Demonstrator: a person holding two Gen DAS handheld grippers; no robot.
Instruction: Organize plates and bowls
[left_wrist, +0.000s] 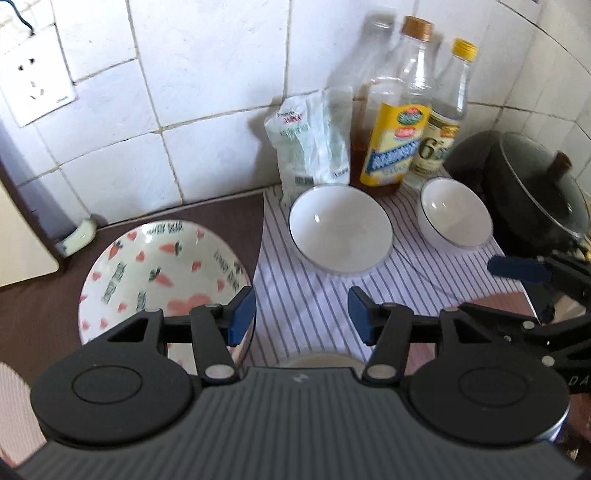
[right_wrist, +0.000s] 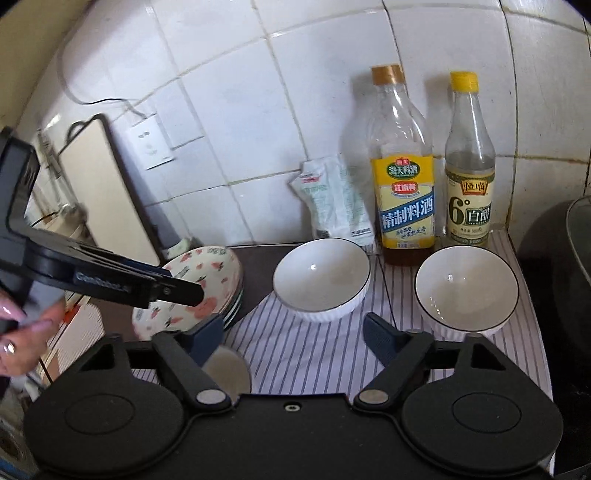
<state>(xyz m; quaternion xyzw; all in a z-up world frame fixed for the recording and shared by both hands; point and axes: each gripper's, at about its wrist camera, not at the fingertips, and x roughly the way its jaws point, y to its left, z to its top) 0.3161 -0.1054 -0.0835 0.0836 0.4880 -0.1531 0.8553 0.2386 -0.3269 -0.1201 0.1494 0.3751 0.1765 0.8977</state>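
A dark brown counter (right_wrist: 255, 266) runs along the tiled wall. A striped cloth (right_wrist: 314, 347) covers its right part. On the cloth stand two white bowls, one left (right_wrist: 321, 278) and one right (right_wrist: 466, 290), well apart, with two bottles (right_wrist: 406, 206) and a pouch (right_wrist: 336, 203) behind them at the wall. A stack of carrot-print plates (right_wrist: 199, 291) sits on the bare counter, just left of the cloth. A black pot (left_wrist: 535, 192) stands at the right edge.

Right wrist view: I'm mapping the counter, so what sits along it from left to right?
Cutting board → carrot-patterned plates → left white bowl → cooking wine bottle → vinegar bottle → dark pot.
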